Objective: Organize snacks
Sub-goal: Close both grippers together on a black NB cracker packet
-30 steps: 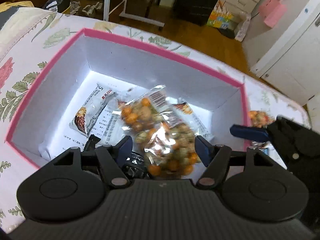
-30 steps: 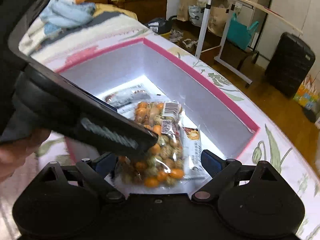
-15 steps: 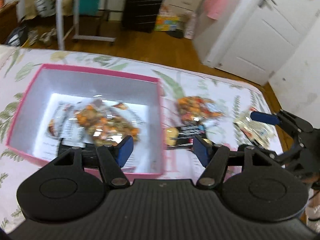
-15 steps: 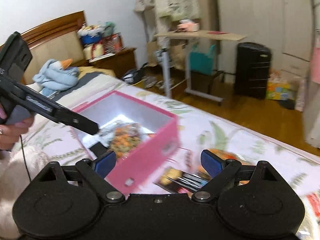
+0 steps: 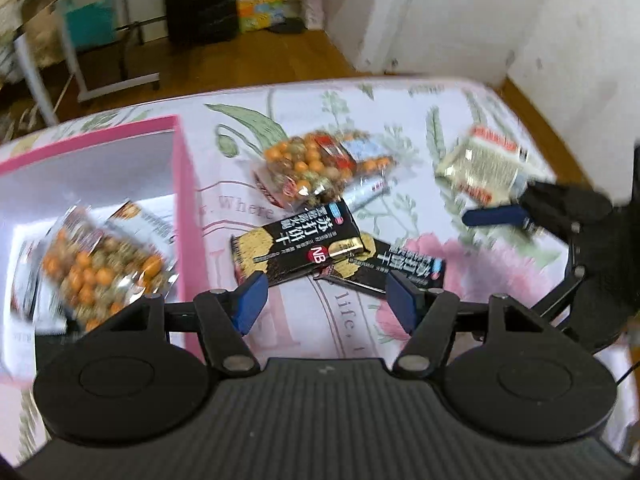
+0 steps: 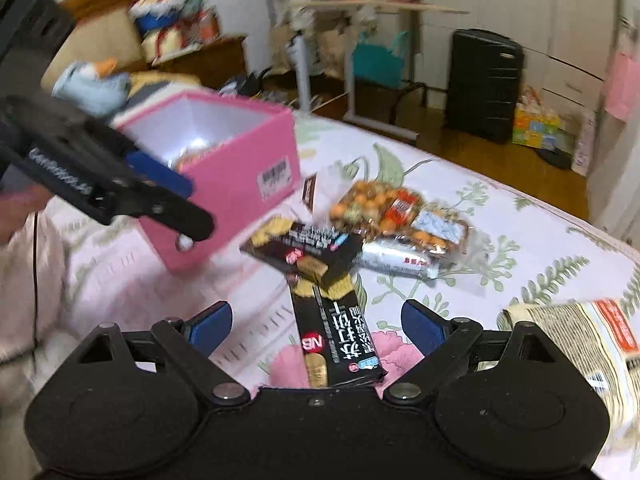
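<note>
Cracker pack (image 6: 338, 332) between right claw (image 6: 316, 326)

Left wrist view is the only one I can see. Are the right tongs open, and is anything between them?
Observer: The right tongs are open and hold nothing. One black cracker packet lies on the bedsheet under the gap.
Operator: Is there anything on the outer wall of the pink box?
Observer: Yes, a small white label is on the wall of the pink box that faces the packets.
Operator: And what is behind the box?
Observer: A light-blue plush toy lies on the bed beyond it.
</note>
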Demonstrator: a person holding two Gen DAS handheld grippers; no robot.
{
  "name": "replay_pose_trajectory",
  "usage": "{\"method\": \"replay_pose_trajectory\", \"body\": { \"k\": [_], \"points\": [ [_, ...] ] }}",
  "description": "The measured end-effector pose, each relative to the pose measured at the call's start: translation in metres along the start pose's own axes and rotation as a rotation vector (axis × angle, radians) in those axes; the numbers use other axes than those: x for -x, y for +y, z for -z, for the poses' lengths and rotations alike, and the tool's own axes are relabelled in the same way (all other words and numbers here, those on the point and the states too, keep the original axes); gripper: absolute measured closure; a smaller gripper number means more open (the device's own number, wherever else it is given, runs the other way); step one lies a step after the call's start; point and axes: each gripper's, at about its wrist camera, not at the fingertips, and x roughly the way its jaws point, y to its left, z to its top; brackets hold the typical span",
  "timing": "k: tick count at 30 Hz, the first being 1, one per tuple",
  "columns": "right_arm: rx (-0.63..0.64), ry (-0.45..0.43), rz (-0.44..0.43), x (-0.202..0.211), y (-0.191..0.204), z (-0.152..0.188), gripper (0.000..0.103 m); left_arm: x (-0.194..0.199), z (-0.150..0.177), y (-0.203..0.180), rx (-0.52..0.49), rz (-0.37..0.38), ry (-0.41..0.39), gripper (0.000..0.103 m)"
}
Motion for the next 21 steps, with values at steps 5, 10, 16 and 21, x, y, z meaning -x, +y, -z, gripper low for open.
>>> {"method": "replay_pose_trajectory", "body": {
  "k": [5, 10, 16, 21],
  "points": [
    [0.114, 0.096, -0.059, -0.038, -0.005, 0.005, 0.017, -0.040, -0.002, -0.005, -0.012, 0.022, 0.116, 0.039],
    [0.127, 0.132, -0.034, -0.068, -0.014, 0.013, 0.022, -0.079, 0.008, 0.000, 0.214, 0.120, 0.155, 0.039],
    [-0.026, 0.151, 0.008, -0.064, -0.010, 0.019, 0.046, -0.103, 0.022, -0.001, 0.406, 0.189, 0.140, 0.047],
    [-0.106, 0.130, 0.044, -0.051, 0.017, 0.028, 0.047, -0.093, 0.033, -0.010, 0.416, 0.205, 0.149, 0.053]
  ]
}}
